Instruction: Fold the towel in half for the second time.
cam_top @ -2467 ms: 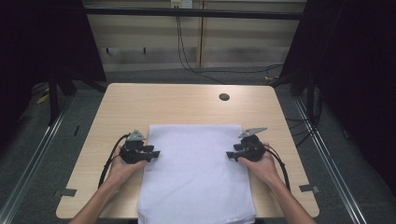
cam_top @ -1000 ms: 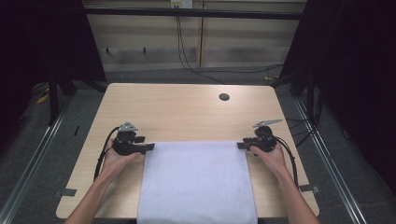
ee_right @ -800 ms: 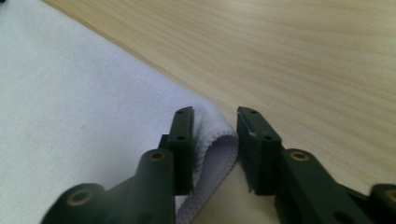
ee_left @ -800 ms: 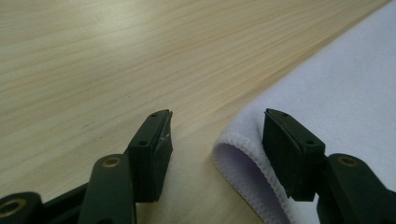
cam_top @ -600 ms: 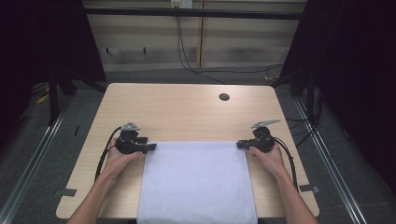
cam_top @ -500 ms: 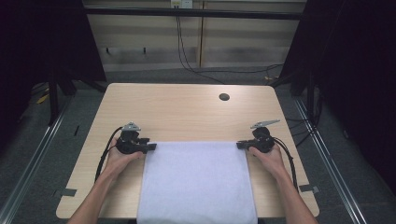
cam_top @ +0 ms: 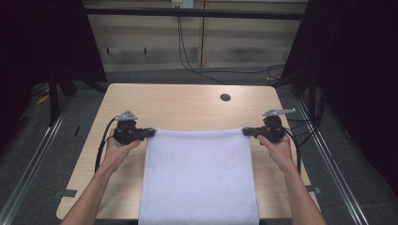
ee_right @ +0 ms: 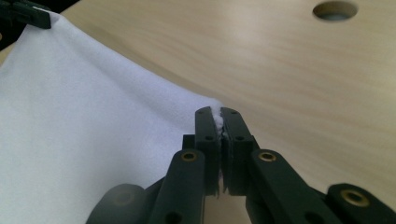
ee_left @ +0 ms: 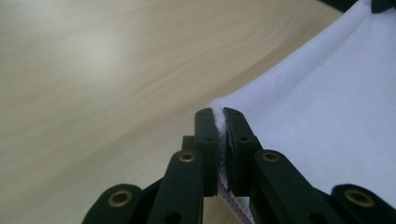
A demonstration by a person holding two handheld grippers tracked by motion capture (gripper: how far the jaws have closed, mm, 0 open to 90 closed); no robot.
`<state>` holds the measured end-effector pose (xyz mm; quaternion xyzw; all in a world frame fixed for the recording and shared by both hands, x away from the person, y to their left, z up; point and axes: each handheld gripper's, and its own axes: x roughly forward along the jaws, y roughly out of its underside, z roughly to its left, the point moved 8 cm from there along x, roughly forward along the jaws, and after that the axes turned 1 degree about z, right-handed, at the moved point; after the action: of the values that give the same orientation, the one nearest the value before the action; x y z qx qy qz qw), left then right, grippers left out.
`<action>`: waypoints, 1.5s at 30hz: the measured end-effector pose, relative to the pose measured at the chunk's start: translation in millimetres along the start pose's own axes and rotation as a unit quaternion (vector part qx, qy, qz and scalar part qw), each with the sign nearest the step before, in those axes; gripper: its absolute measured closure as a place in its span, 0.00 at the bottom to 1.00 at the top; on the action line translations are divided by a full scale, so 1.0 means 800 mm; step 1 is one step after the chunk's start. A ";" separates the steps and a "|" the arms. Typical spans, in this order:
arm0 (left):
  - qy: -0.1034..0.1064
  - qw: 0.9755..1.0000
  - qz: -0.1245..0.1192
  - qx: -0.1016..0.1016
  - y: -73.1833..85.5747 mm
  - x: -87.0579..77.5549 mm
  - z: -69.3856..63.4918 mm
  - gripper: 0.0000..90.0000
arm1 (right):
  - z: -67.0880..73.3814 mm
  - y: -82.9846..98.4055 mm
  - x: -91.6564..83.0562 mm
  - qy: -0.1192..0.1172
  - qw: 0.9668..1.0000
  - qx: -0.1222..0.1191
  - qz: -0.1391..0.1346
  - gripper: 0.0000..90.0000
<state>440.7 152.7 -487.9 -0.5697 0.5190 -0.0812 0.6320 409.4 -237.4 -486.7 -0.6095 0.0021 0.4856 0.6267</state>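
Observation:
A white towel (cam_top: 199,178) hangs stretched between both grippers over the wooden table (cam_top: 187,105), its near end draping over the table's front edge. My left gripper (cam_top: 151,132) pinches the towel's far left corner (ee_left: 217,116); its jaws have just been closing and now press on the cloth. My right gripper (cam_top: 246,132) is shut on the far right corner (ee_right: 216,115), its jaws also having just closed. The far edge of the towel is lifted off the table and pulled taut between the two corners. In the right gripper view the other gripper (ee_right: 28,14) shows at the top left, holding the opposite corner.
A round hole (cam_top: 225,97) sits in the table top at the far right, also seen as the hole (ee_right: 335,10). Bare wood lies beyond the towel. Dark floor, metal rails (cam_top: 28,168) and cables (cam_top: 187,56) surround the table.
Both grippers moved outward to the towel's far corners, closed on them, and rose, lifting the far edge off the table.

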 end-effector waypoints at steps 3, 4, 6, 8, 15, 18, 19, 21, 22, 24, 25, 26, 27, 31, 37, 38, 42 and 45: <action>-0.006 1.000 -0.014 0.002 -0.024 -0.005 0.010 0.95 | -0.002 -0.029 -0.011 0.007 1.000 -0.001 -0.022 0.97; -0.007 1.000 -0.016 0.000 -0.031 -0.006 0.013 0.95 | -0.002 -0.038 -0.014 0.007 1.000 0.000 -0.030 0.97; -0.009 1.000 -0.019 0.003 -0.045 -0.007 0.016 0.95 | -0.002 -0.053 -0.018 0.012 0.999 -0.005 -0.034 0.97; -0.014 1.000 -0.027 0.009 -0.061 -0.011 0.017 0.95 | -0.005 -0.067 -0.019 0.019 0.999 -0.008 -0.038 0.97; -0.025 0.997 -0.069 0.015 -0.102 -0.031 0.018 0.95 | -0.006 -0.114 -0.030 0.024 0.997 -0.007 -0.076 0.97; -0.029 0.998 -0.056 0.028 -0.088 -0.033 0.015 0.95 | -0.002 -0.107 -0.031 0.018 0.997 -0.017 -0.072 0.97; -0.027 0.997 -0.058 0.030 -0.084 -0.034 0.014 0.95 | 0.000 -0.099 -0.031 0.016 0.997 -0.022 -0.066 0.97; -0.012 0.997 -0.061 0.035 -0.071 -0.039 0.006 0.95 | 0.004 -0.085 -0.033 0.008 0.998 -0.029 -0.061 0.97; -0.010 0.997 -0.059 0.041 -0.062 -0.041 0.001 0.95 | 0.007 -0.077 -0.035 0.006 0.998 -0.033 -0.057 0.97; -0.003 0.997 -0.052 0.051 -0.043 -0.045 -0.011 0.95 | 0.013 -0.060 -0.041 -0.004 0.998 -0.041 -0.054 0.97; -0.004 0.997 -0.048 0.056 -0.033 -0.047 -0.019 0.95 | 0.017 -0.051 -0.044 -0.007 0.998 -0.043 -0.054 0.97; 0.000 0.997 -0.046 0.063 -0.023 -0.051 -0.026 0.95 | 0.021 -0.043 -0.047 -0.014 0.997 -0.046 -0.054 0.97; 0.001 0.997 -0.045 0.063 -0.013 -0.056 -0.033 0.95 | 0.026 -0.035 -0.051 -0.017 0.997 -0.049 -0.052 0.97; 0.010 0.997 -0.033 0.071 0.019 -0.071 -0.056 0.95 | 0.054 -0.004 -0.066 -0.048 0.995 -0.074 -0.050 0.97; 0.049 0.996 -0.036 0.059 0.048 -0.086 -0.089 0.95 | 0.086 0.044 -0.083 -0.078 0.992 -0.091 -0.032 0.97; 0.051 0.996 -0.034 0.059 0.053 -0.086 -0.092 0.95 | 0.089 0.051 -0.083 -0.080 0.992 -0.094 -0.026 0.97; 0.048 0.997 -0.005 0.062 0.087 -0.073 -0.101 0.95 | 0.094 0.085 -0.079 -0.079 0.993 -0.092 0.002 0.97; 0.054 0.996 0.017 0.072 0.103 -0.071 -0.109 0.94 | 0.095 0.107 -0.074 -0.084 0.991 -0.094 0.034 0.96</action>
<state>309.4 164.2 -506.1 -0.5087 0.5551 -0.1381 0.6435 280.6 -233.5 -496.9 -0.6225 -0.0752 0.5541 0.5475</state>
